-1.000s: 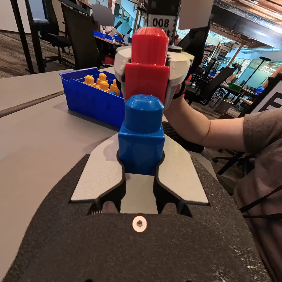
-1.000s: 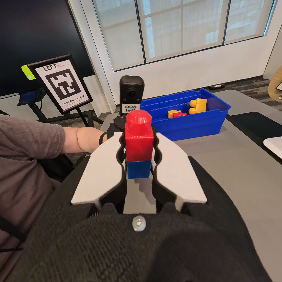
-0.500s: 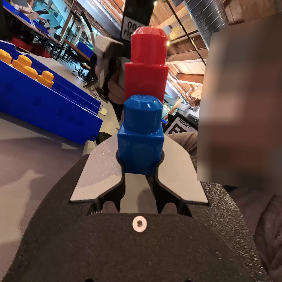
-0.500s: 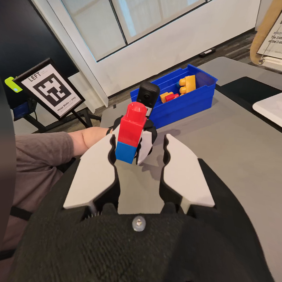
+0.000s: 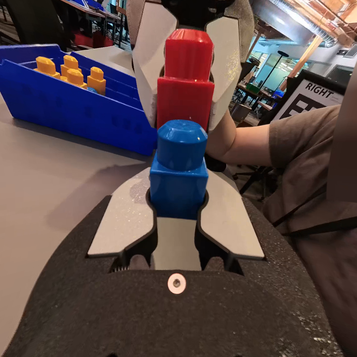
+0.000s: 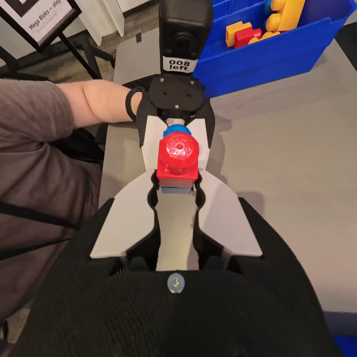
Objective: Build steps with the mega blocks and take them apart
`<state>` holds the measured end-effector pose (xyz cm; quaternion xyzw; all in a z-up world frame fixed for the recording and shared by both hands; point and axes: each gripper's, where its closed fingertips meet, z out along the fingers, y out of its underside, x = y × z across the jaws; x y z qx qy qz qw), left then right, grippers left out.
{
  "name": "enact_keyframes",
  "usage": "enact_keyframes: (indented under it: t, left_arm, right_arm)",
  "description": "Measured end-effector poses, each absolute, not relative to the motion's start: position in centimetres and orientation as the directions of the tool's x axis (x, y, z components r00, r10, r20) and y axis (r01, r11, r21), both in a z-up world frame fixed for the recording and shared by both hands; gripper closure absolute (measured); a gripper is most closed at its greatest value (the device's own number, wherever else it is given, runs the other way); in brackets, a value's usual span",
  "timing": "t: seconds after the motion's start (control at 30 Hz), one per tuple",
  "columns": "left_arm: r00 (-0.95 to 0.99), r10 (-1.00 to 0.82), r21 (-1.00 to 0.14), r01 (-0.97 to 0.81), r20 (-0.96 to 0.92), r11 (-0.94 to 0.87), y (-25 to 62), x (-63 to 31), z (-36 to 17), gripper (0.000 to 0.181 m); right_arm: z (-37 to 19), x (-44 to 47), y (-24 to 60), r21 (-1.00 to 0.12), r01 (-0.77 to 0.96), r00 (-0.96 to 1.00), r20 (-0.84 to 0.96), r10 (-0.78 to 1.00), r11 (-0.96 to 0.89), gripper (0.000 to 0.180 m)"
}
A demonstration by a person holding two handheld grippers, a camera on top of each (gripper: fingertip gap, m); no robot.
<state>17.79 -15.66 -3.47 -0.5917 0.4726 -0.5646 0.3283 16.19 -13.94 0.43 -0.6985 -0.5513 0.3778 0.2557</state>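
1. Left gripper (image 5: 178,193) is clamped on a glossy blue plastic block (image 5: 178,185); a red plastic block (image 6: 177,164) with embossed stud lettering is stacked on it.
2. Right gripper (image 6: 176,181), open half a second ago, now grips the red block.
3. Blue plastic bin (image 5: 77,114) of yellow blocks (image 5: 73,73) stands beyond on the grey table (image 5: 48,173).

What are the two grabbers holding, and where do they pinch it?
Left hand-held gripper pinches the blue block by its square body. Right hand-held gripper pinches the red block, stacked on the blue, by its sides.
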Motion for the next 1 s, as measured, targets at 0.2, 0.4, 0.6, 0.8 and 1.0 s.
enact_keyframes:
  t: [0.2,0.4,0.6,0.8,1.0]
  left_arm:
    - [-0.027,-0.942,-0.931,-0.166,0.333,-0.325,-14.7,17.1,-3.2,0.122]
    - [-0.05,-0.93,-0.925,-0.14,0.363,-0.353,-14.6,16.7,-2.7,0.128]
    - [-0.07,-0.928,-0.921,-0.169,0.366,-0.35,-15.1,17.0,-3.2,0.128]
    - [-0.068,-0.932,-0.924,-0.181,0.355,-0.338,-15.1,16.9,-3.1,0.129]
    - [-0.06,-0.936,-0.931,-0.144,0.346,-0.335,-14.7,16.4,-2.2,0.129]
  right_arm:
    - [4.3,22.7,-12.2,-0.81,0.549,0.22,-0.099,0.97,-0.207,0.143]
    - [5.3,38.0,-6.8,-0.842,0.466,0.545,0.033,0.837,-0.27,0.143]
    - [-3.3,41.2,-4.1,-0.761,0.591,0.439,0.026,0.898,-0.267,0.142]
    - [-9.4,41.8,-2.7,-0.615,0.741,0.388,0.064,0.92,-0.27,0.142]
    - [-11.5,42.1,-1.9,-0.559,0.783,0.392,0.107,0.914,-0.271,0.141]
